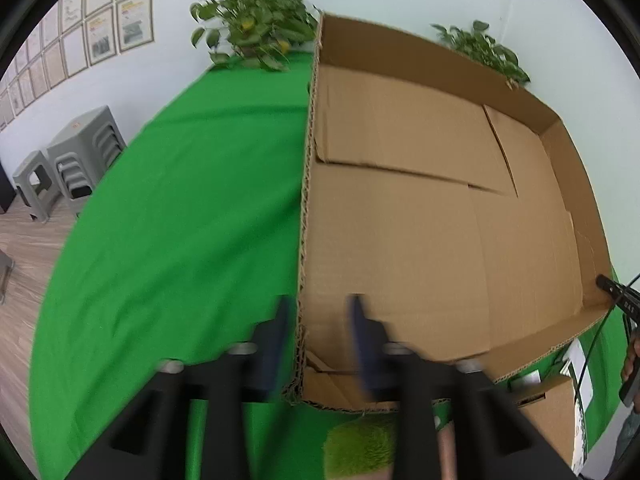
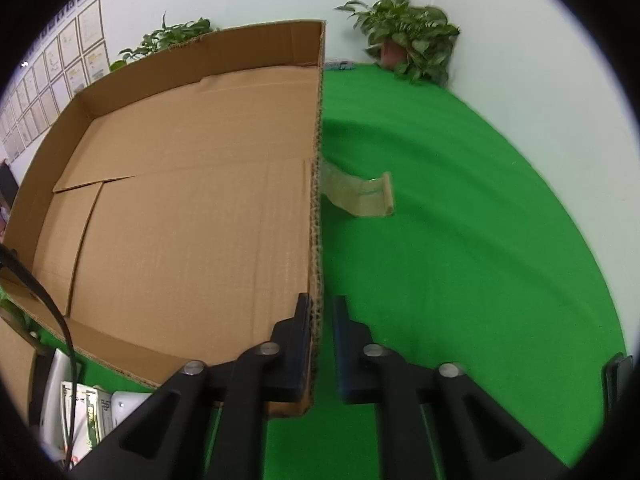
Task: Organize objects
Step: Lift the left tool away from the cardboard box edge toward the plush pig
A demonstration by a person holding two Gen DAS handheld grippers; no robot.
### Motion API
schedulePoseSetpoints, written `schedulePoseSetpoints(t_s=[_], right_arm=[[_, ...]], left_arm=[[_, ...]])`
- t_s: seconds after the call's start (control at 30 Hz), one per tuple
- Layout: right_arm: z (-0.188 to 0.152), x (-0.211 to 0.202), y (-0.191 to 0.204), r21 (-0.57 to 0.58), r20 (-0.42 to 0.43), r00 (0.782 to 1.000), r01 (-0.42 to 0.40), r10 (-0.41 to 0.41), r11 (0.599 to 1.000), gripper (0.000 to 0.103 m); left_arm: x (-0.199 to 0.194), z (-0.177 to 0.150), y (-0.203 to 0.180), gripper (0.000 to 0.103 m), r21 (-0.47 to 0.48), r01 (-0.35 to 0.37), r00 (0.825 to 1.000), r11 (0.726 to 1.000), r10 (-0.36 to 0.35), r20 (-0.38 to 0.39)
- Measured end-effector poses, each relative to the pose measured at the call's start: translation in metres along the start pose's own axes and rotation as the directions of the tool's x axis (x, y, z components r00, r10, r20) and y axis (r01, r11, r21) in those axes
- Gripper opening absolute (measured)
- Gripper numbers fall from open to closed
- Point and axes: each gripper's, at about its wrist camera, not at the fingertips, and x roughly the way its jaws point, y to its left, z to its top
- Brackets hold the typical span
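A: Green tabletop [image 1: 180, 216] against a pale wall, a plant [image 2: 408, 36] in the far corner. Where's the box?

B: The box [image 1: 420, 220] lies open on the cloth, shallow, nothing inside. Each hand-held gripper straddles one side wall near the front corners.

A: Are they clamped?

B: The left hand-held gripper [image 1: 318, 336] has its fingers on either side of the left wall with a gap showing, so it stands open, though that view is blurred. The right hand-held gripper [image 2: 322, 332] has its inner finger against the right wall and the outer one just off it, so it stands open too.

A: Room to move?

B: Bare cloth lies left of the box. To the right, a tape strip [image 2: 360, 194] sticks out from the wall. Smaller items crowd the near edge.
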Motion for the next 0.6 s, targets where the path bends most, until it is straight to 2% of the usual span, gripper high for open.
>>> schedulePoseSetpoints(t_s=[0.13, 0.23, 0.43, 0.53, 0.6], right_arm=[[-0.001, -0.002, 0.004, -0.027, 0.016, 1.000, 0.014, -0.013, 1.000, 0.005], [0.002, 0.000, 0.001, -0.018, 0.021, 1.000, 0.012, -0.012, 1.000, 0.004], [0.006, -0.002, -0.003, -0.014, 0.021, 1.000, 0.009, -0.008, 1.000, 0.004], [0.003, -0.008, 0.001, -0.024, 0.030, 0.999, 0.020, -0.019, 1.000, 0.005], [0.002, -0.019, 0.006, -0.038, 0.057, 0.998, 0.024, -0.022, 0.999, 0.025]], left_arm=[[0.002, -0.002, -0.001, 0.006, 0.016, -0.029, 1.000, 0.999, 0.029, 0.011], [0.007, -0.002, 0.002, 0.005, 0.007, -0.013, 1.000, 1.000, 0.013, 0.003], [0.004, -0.010, -0.002, 0.005, 0.019, -0.030, 1.000, 0.999, 0.030, 0.005], [-0.010, -0.015, -0.003, 0.017, 0.018, -0.080, 0.996, 0.997, 0.079, 0.042], [-0.029, -0.015, -0.004, 0.031, 0.020, -0.126, 0.986, 0.992, 0.123, 0.108]])
